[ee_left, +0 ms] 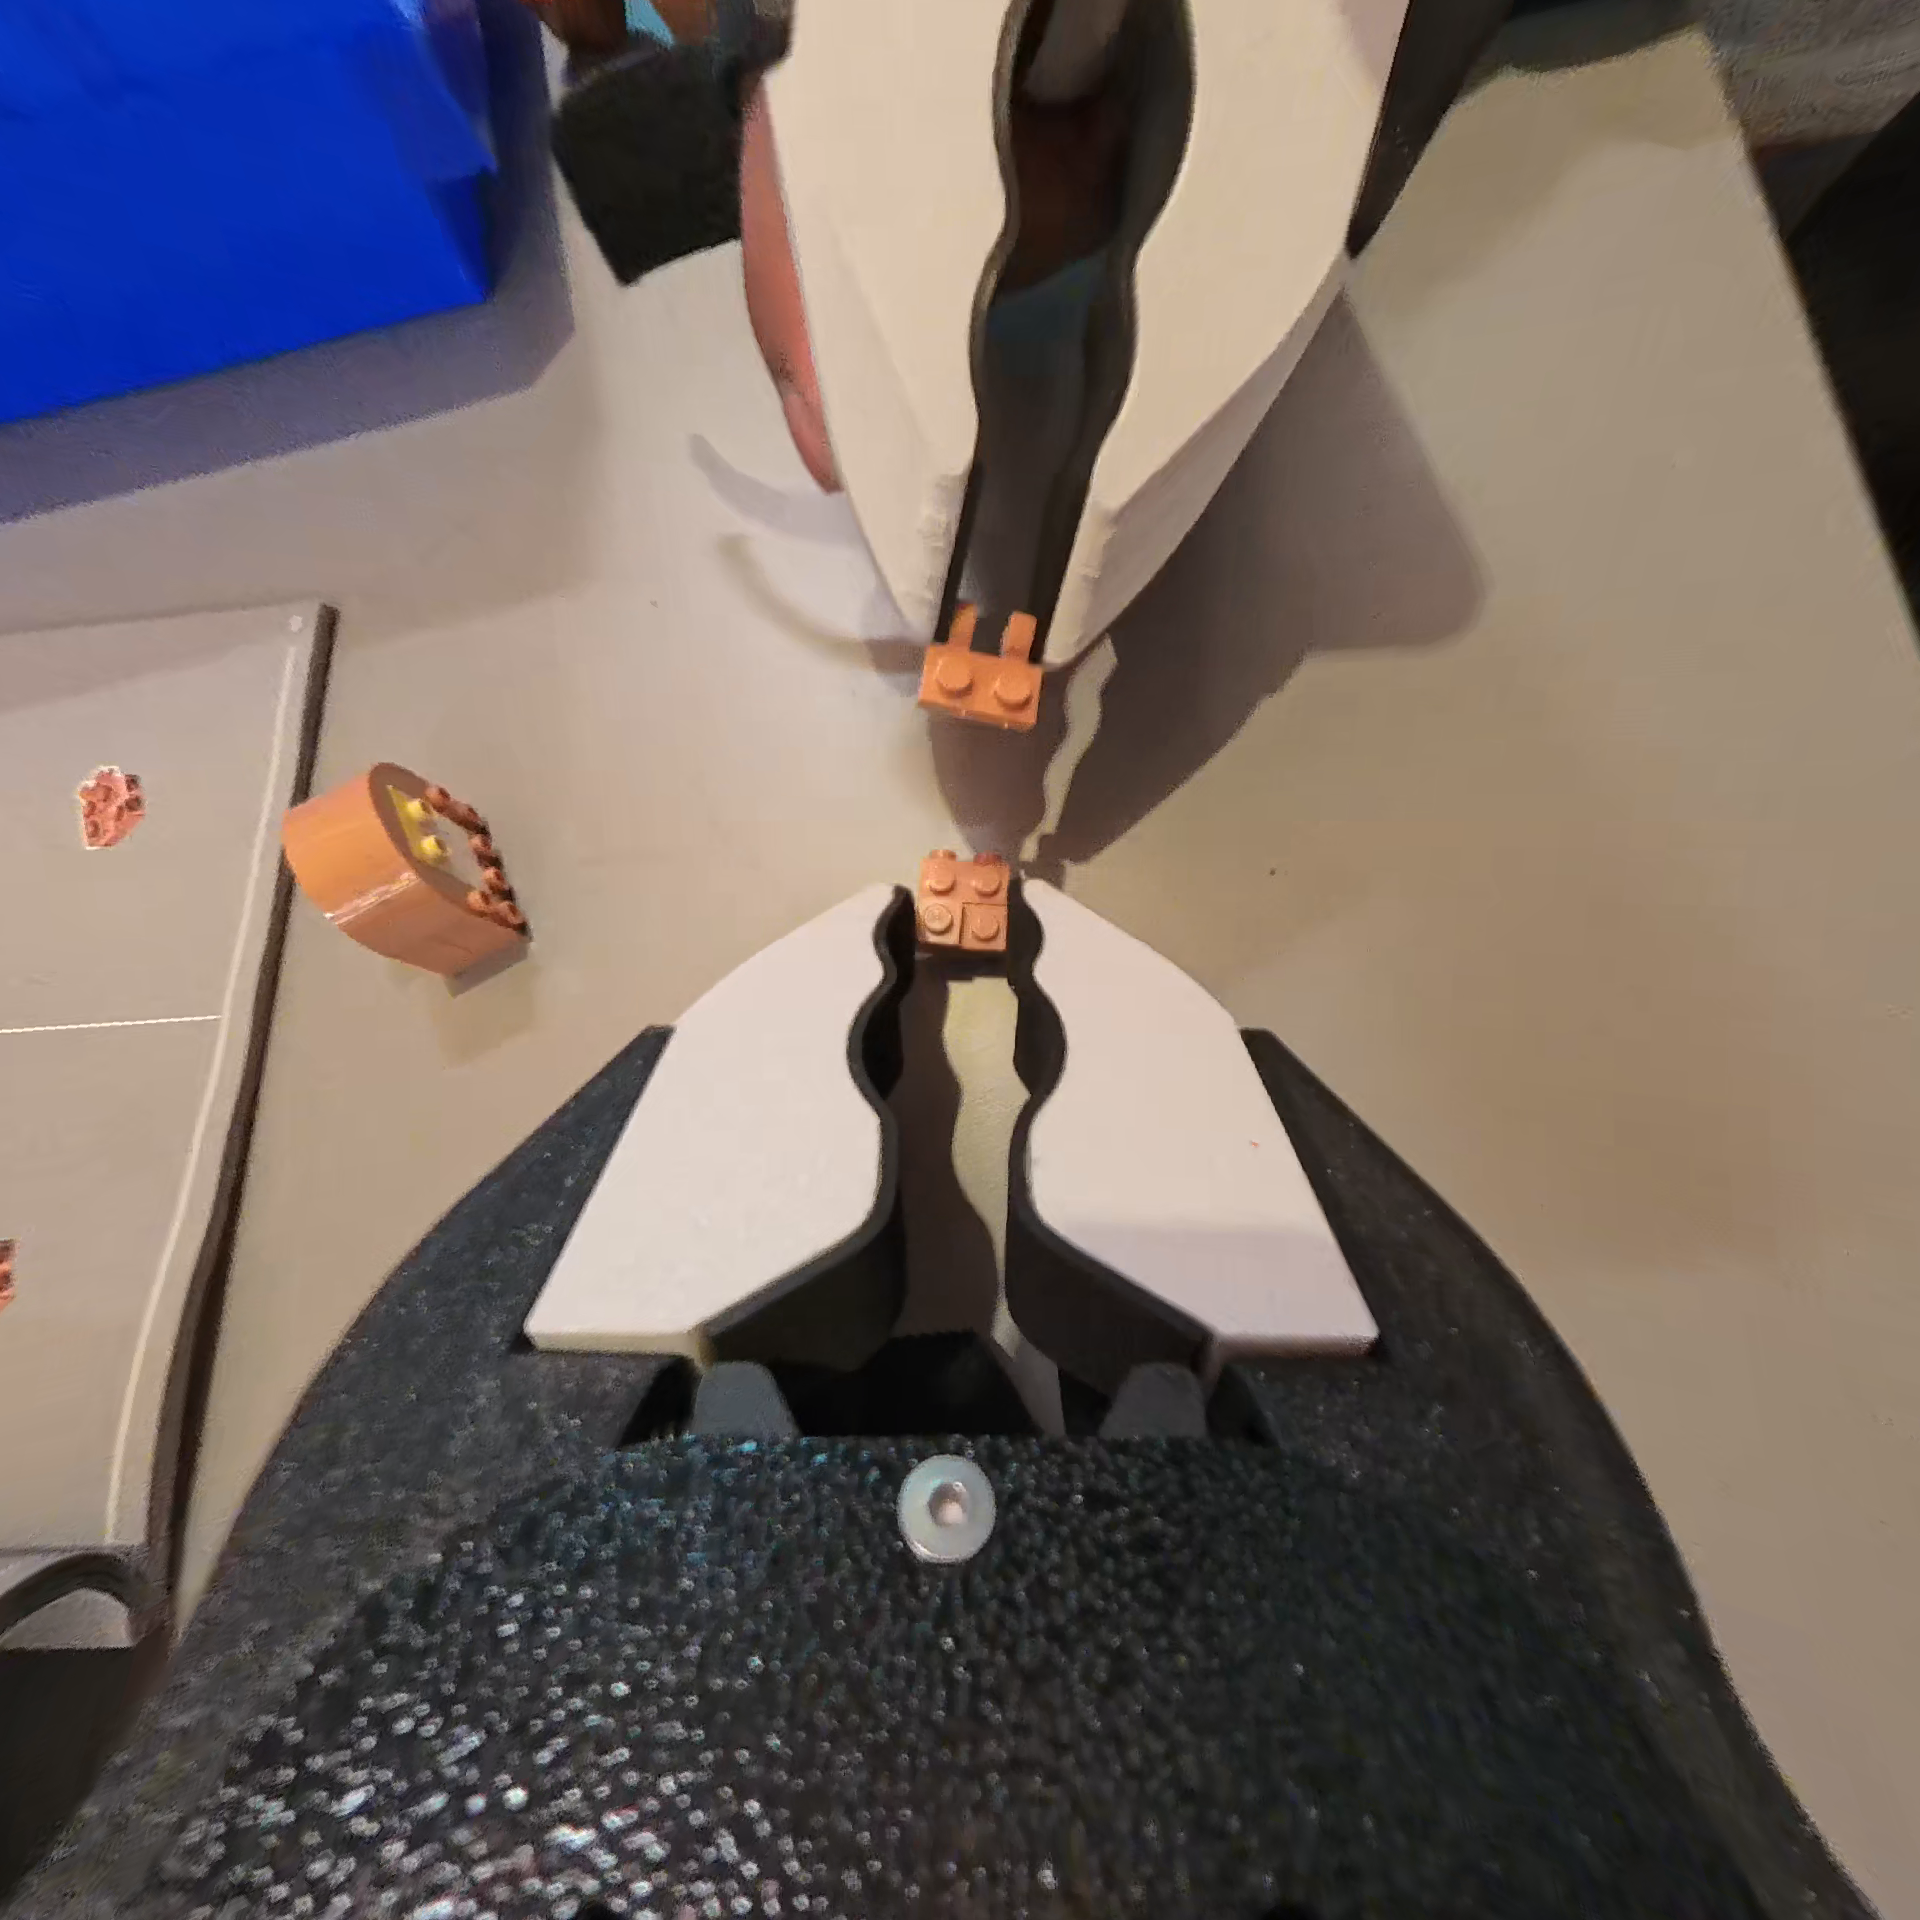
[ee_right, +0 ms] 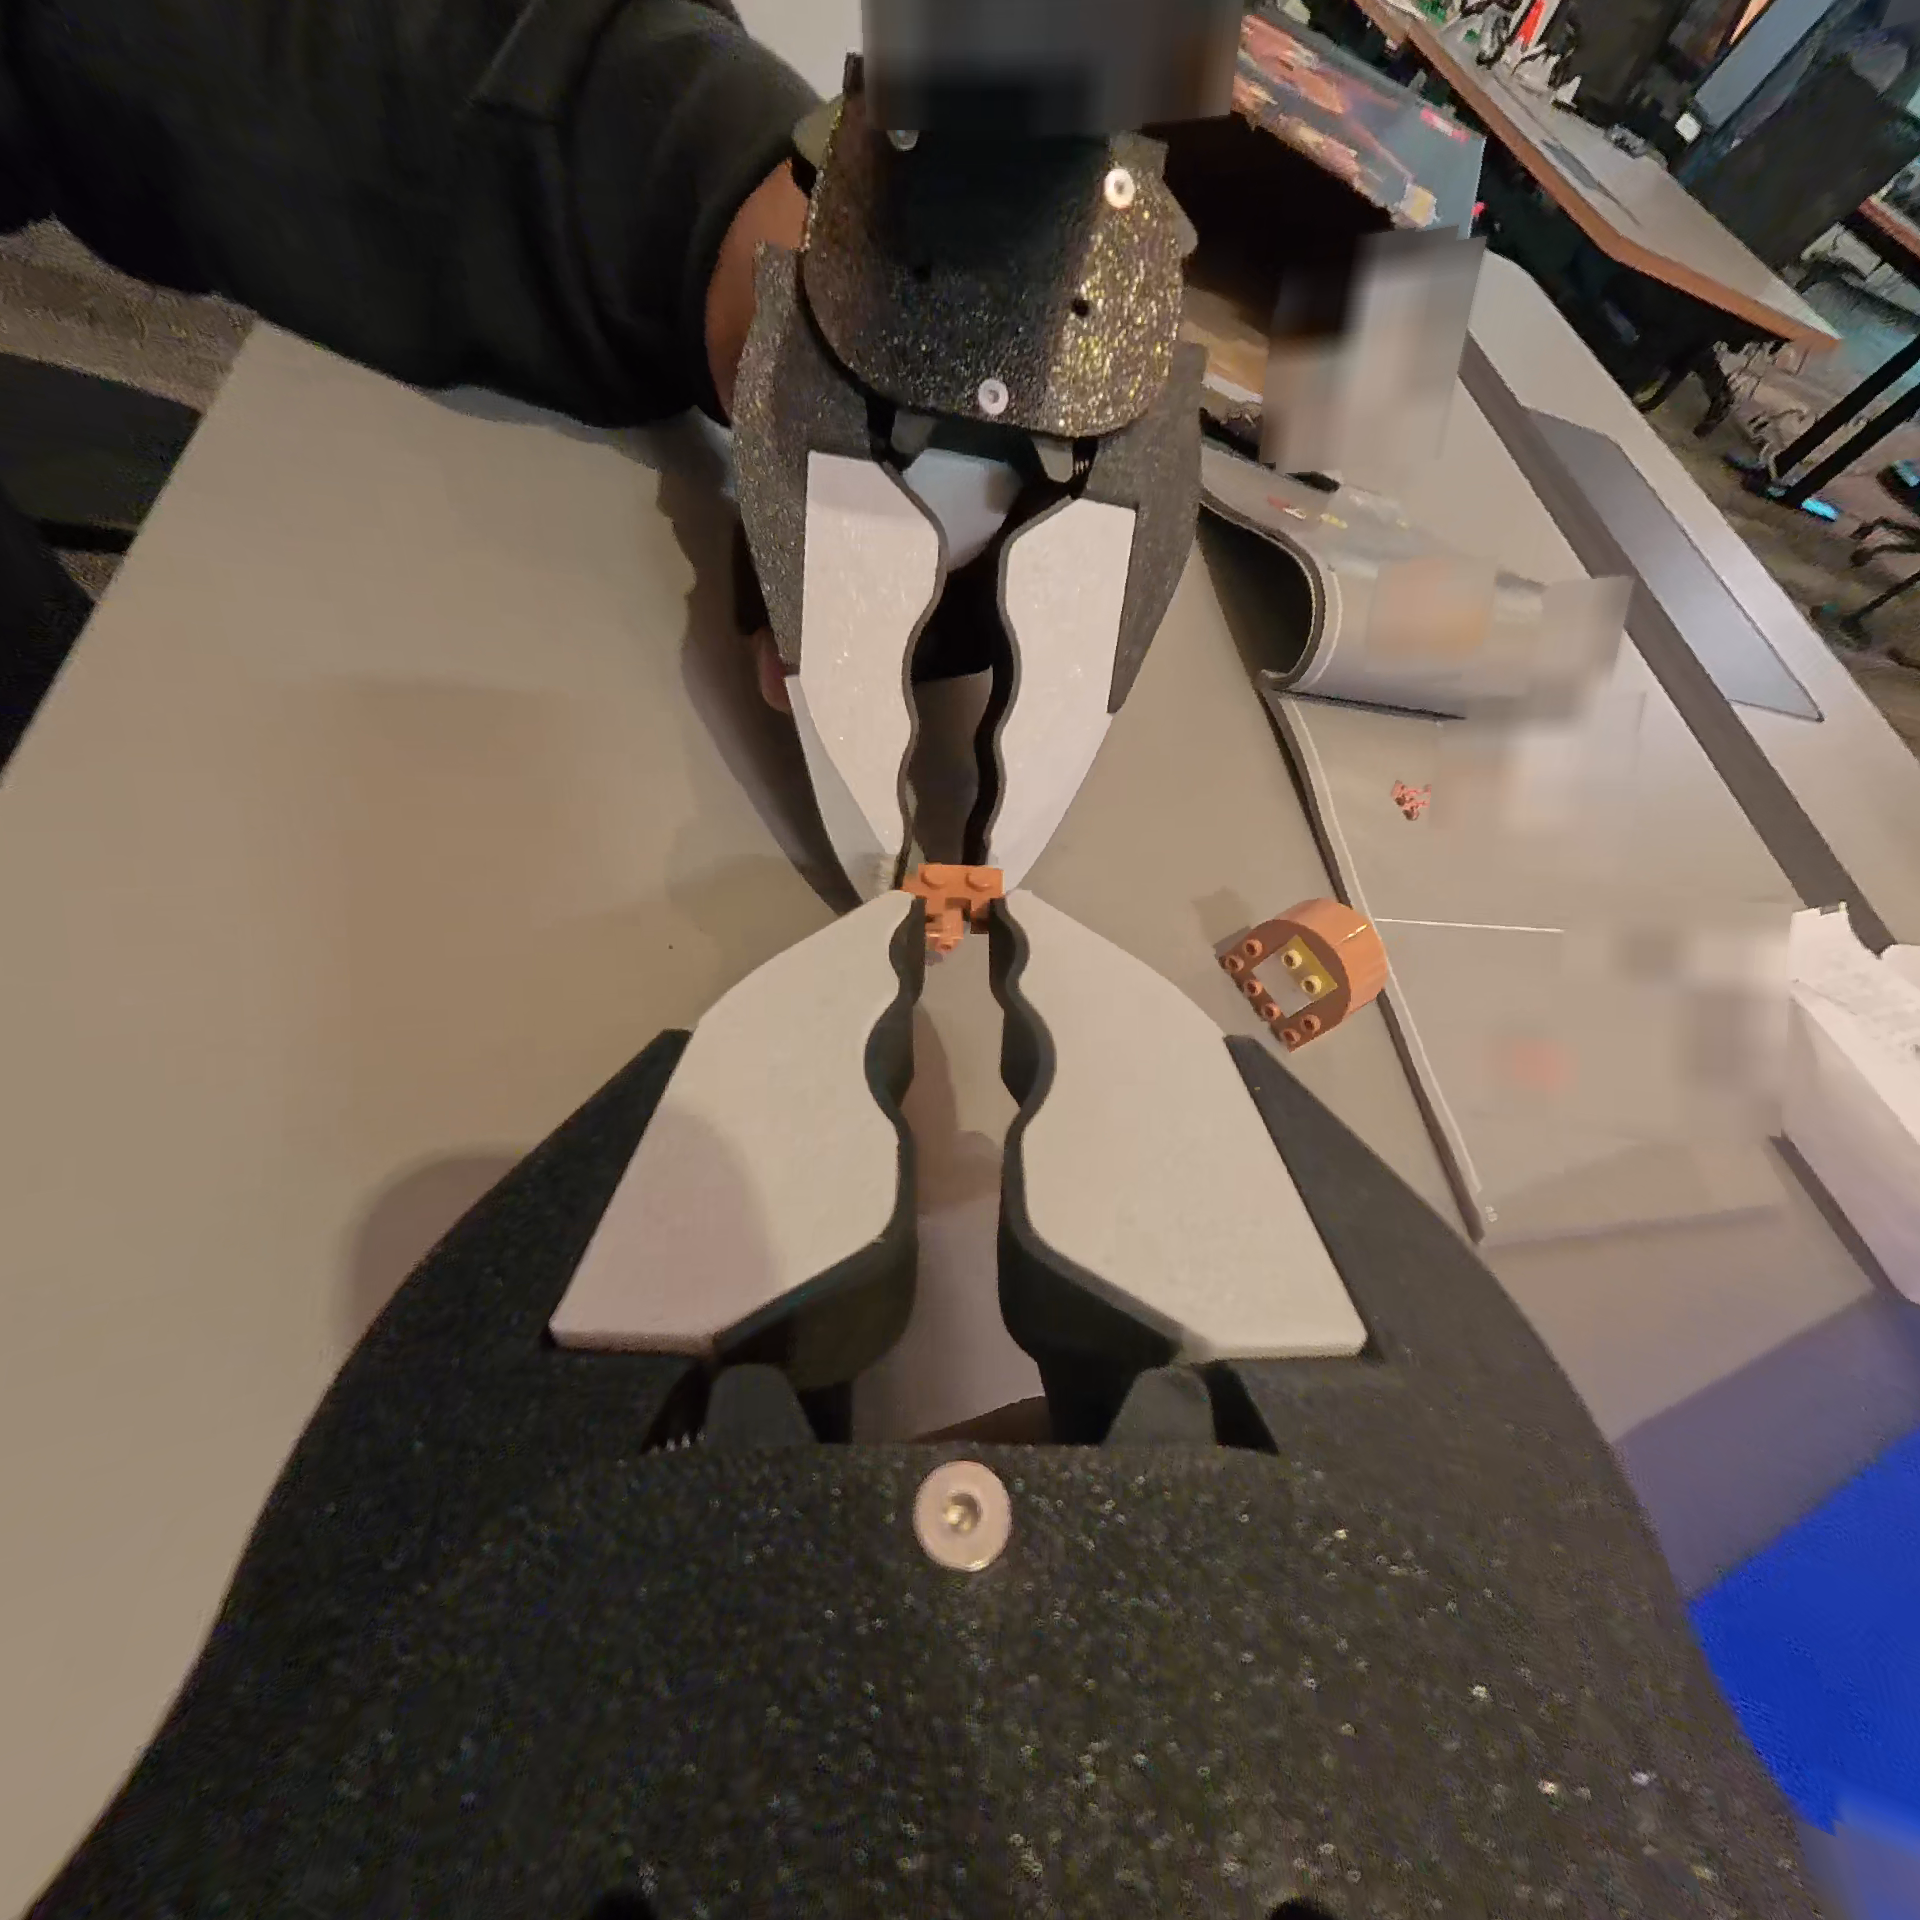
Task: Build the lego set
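Left wrist view: the left gripper (ee_left: 963,914) has its jaws pinched on a small orange studded brick assembly (ee_left: 963,909), which sits right at the fingertips, studs up, over the beige table (ee_left: 1455,935). Just ahead, apart from it, the right gripper (ee_left: 982,634) comes in from the far side, its jaws clamped on the clips of an orange two-stud plate (ee_left: 980,686). Off to the left of the jaws lies a rounded orange brick build (ee_left: 405,873) with yellow studs, beside a grey mat (ee_left: 125,1039); a blue box (ee_left: 229,187) is far left.

Right wrist view: the right gripper (ee_right: 951,920) pinches the clip end of the orange two-stud plate (ee_right: 953,883) at its tips, meeting the left gripper (ee_right: 948,862) opposite. The rounded build (ee_right: 1309,971) lies right of the jaws.
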Demonstrator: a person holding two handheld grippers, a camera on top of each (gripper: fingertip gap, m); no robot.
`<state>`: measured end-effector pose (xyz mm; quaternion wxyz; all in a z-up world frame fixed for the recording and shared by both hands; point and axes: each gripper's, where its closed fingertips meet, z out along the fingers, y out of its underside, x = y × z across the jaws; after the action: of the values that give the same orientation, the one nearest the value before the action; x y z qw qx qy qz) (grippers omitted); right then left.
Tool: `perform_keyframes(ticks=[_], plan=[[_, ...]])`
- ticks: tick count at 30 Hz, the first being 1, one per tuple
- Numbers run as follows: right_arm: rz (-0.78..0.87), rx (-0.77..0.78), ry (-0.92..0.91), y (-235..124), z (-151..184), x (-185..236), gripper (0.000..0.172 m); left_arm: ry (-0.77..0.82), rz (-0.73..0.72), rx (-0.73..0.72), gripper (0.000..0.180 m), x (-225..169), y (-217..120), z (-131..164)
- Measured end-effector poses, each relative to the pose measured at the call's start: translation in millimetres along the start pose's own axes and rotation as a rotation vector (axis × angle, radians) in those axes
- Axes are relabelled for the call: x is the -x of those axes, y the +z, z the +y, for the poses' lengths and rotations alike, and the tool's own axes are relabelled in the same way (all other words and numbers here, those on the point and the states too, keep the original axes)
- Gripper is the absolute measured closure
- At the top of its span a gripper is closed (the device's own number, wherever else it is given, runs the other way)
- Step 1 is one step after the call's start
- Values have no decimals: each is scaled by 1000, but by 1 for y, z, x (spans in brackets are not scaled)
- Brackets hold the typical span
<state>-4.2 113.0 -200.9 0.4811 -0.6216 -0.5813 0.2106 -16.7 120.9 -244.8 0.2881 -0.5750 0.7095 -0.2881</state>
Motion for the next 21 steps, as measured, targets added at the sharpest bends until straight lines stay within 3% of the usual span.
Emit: perform_keyframes(ticks=[6,14,17,21], plan=[[14,-17,62,-10,-12,16,161,-4,14,-74,164,-23,-9,-21],[4,-88,64,-21,-34,49,161,46,-77,-117,164,-56,-22,-43],[12,-122,62,-24,-40,59,161,42,-91,-191,164,-68,-22,-46],[35,-122,49,-24,-39,65,161,39,-92,-177,164,-74,-20,-40]])
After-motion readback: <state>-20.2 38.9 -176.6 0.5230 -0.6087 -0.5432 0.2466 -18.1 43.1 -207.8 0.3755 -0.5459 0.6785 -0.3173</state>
